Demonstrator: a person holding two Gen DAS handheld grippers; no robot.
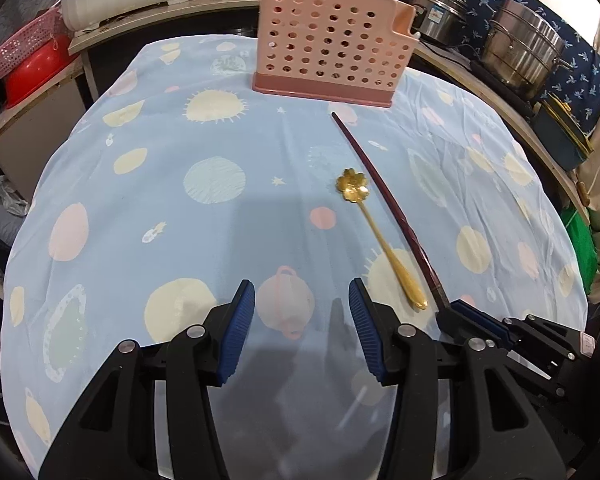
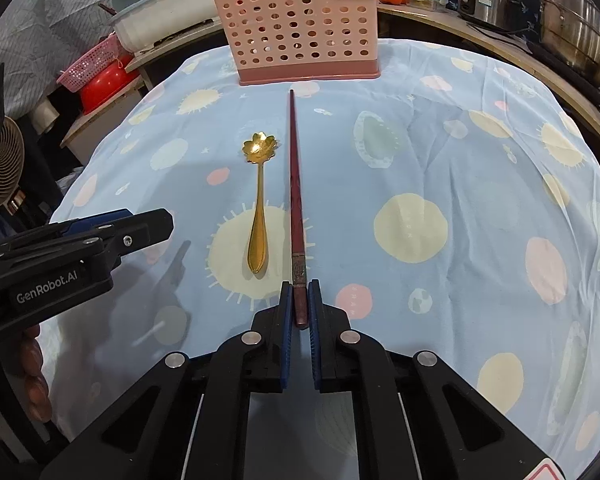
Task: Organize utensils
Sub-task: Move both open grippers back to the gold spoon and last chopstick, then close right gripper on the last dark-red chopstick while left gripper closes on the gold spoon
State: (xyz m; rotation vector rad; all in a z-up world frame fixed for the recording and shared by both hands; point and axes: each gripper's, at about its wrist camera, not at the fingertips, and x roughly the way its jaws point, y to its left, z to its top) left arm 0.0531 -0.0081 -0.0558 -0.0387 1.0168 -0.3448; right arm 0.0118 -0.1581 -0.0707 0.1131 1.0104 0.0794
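in the left wrist view the left gripper (image 1: 302, 300) hangs over the bench (image 1: 140, 208), which is covered by a pale blue cloth printed with suns and planets; its jaws stand partly apart with nothing between them. just right of its right finger lies a gold spoon (image 1: 376, 236) with a flower-shaped bowl, handle end nearest the camera, and right beside it a dark red chopstick (image 1: 384, 192) runs away toward a pink perforated utensil holder (image 1: 328, 40) standing upright at the far side of the bench. the right gripper (image 1: 450, 308) comes in from the lower right, its tips at the near end of the chopstick. 2 steel pots (image 1: 520, 44) sit on a side counter at the right. in the right wrist view the right gripper (image 2: 301, 300) has its jaws narrowed onto the near end of the chopstick (image 2: 294, 184), the blue pads pressing it from both sides, while the rest lies flat on the cloth, pointing straight at the utensil holder (image 2: 300, 36). the spoon (image 2: 258, 208) lies just left of it, parallel, not touching. the left gripper (image 2: 140, 224) shows at the left edge, with the fingers (image 2: 36, 380) of a person's hand beneath it.
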